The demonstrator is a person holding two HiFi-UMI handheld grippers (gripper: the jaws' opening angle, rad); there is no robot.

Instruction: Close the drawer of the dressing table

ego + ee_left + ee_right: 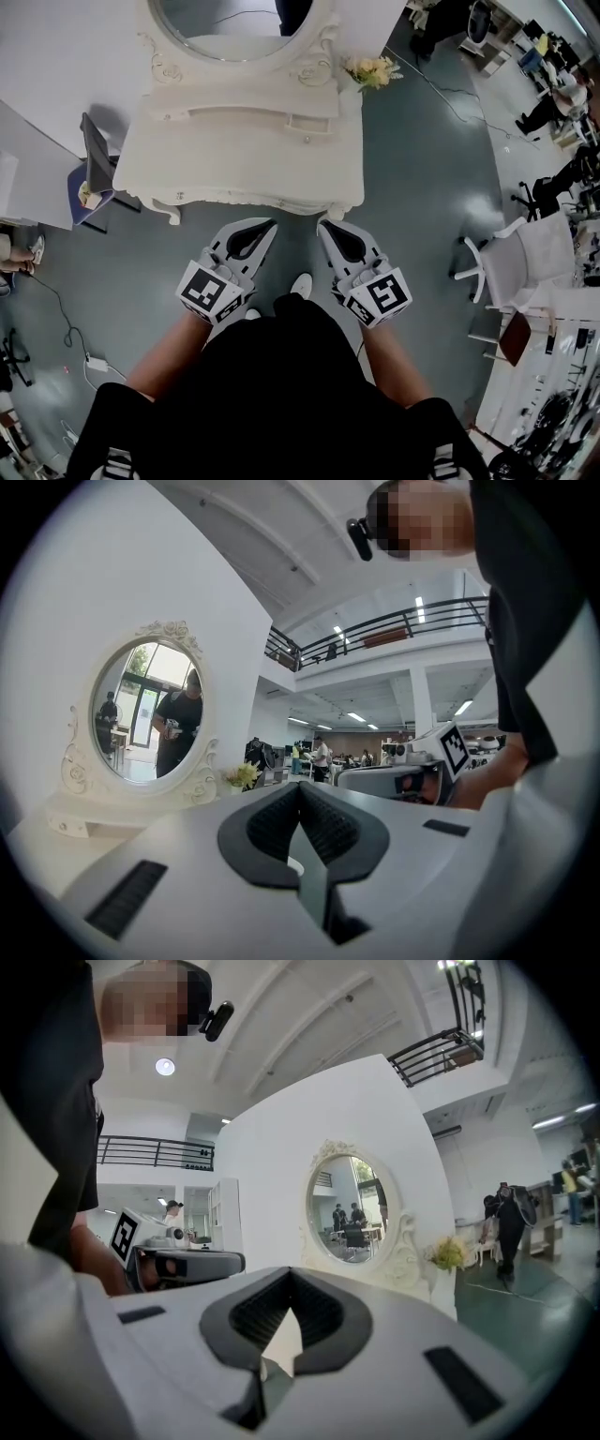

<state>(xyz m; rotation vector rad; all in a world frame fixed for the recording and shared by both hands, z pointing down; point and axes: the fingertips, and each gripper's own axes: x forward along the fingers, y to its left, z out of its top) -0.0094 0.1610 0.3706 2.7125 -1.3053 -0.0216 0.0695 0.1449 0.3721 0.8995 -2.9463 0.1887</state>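
The white dressing table [244, 164] stands against the wall, its oval mirror [239, 28] above it. From above, no drawer shows past its front edge [253, 202]. A small drawer front with a knob [307, 139] sits in the raised shelf. Both grippers hang side by side just in front of the table, pointing at it and apart from it. My left gripper [270, 225] [300, 786] is shut with nothing in it. My right gripper [322, 225] [290, 1271] is shut and empty too. The mirror [145, 714] [352, 1208] shows in both gripper views.
Yellow flowers [373, 70] stand at the table's right end. A white chair [525, 262] is on the right, a dark stool [89, 187] at the table's left. A cable and power strip [97, 362] lie on the floor. The person's shoe [300, 284] is below the grippers.
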